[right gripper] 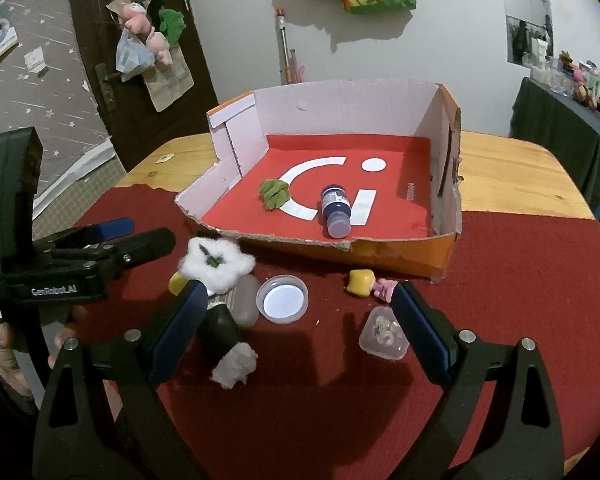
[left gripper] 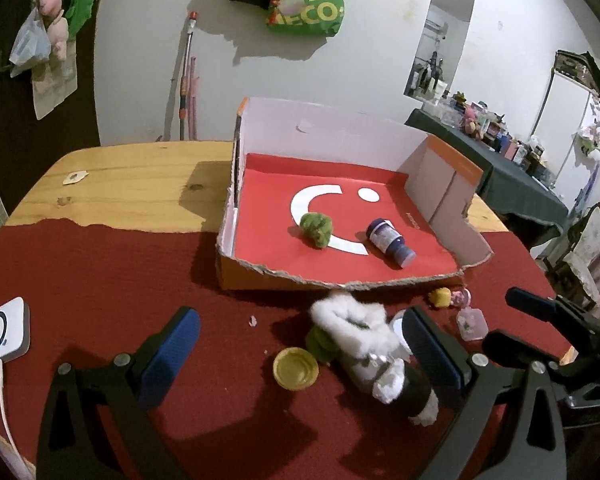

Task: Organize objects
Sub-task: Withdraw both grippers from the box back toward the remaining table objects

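An open cardboard box [left gripper: 342, 130] [right gripper: 340, 96] with a red floor holds a green fuzzy ball [left gripper: 316, 230] [right gripper: 274, 194] and a blue bottle [left gripper: 390, 242] [right gripper: 336, 210] lying on its side. In front of it, on the red cloth, lie a white fluffy toy with a dark body [left gripper: 356, 328] [right gripper: 216, 260], a yellow lid [left gripper: 296, 368], a clear lid [right gripper: 282, 298], a small yellow toy [left gripper: 440, 297] [right gripper: 360, 282] and a small clear container [left gripper: 472, 322] [right gripper: 382, 332]. My left gripper [left gripper: 306, 346] [right gripper: 152, 231] is open around the fluffy toy. My right gripper [right gripper: 300, 328] [left gripper: 516, 324] is open above the cloth, holding nothing.
A white device [left gripper: 4, 330] with a cable sits at the cloth's left edge. The wooden table [left gripper: 140, 176] shows bare beside and behind the box. A pink figure [right gripper: 384, 288] lies next to the yellow toy. A cluttered dark-covered table [left gripper: 520, 176] stands at the right.
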Motion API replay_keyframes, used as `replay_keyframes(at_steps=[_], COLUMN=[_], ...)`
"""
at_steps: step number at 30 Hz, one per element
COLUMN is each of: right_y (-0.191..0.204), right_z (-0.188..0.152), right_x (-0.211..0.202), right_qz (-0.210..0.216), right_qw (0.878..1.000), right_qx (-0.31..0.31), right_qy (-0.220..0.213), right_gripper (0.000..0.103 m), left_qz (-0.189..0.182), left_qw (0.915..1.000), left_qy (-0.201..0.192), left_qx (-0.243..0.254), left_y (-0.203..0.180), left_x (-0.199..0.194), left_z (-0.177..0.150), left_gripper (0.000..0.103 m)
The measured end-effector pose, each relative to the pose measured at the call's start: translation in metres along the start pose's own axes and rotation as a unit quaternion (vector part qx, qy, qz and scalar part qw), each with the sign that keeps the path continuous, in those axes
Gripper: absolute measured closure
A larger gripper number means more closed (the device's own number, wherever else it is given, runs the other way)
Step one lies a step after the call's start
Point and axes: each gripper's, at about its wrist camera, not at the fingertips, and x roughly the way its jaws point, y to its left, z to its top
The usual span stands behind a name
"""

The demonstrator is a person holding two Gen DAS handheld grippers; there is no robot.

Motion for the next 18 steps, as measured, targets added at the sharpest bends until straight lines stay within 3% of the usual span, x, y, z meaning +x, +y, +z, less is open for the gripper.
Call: replay_keyframes(at_steps=[18], right_y=[0.006], right_z=[-0.020], right_x=[-0.010], right_qz=[0.006], right_qw=[1.000], right_qx=[0.004], right_qy=[0.004], right_gripper=[0.008], left_qz=[0.003], left_qw=[0.9999], left_qy=[0.012], left_qx=[0.011], left_y=[-0.008], left_x=[-0.011], left_z=[-0.023], left_gripper=[0.000])
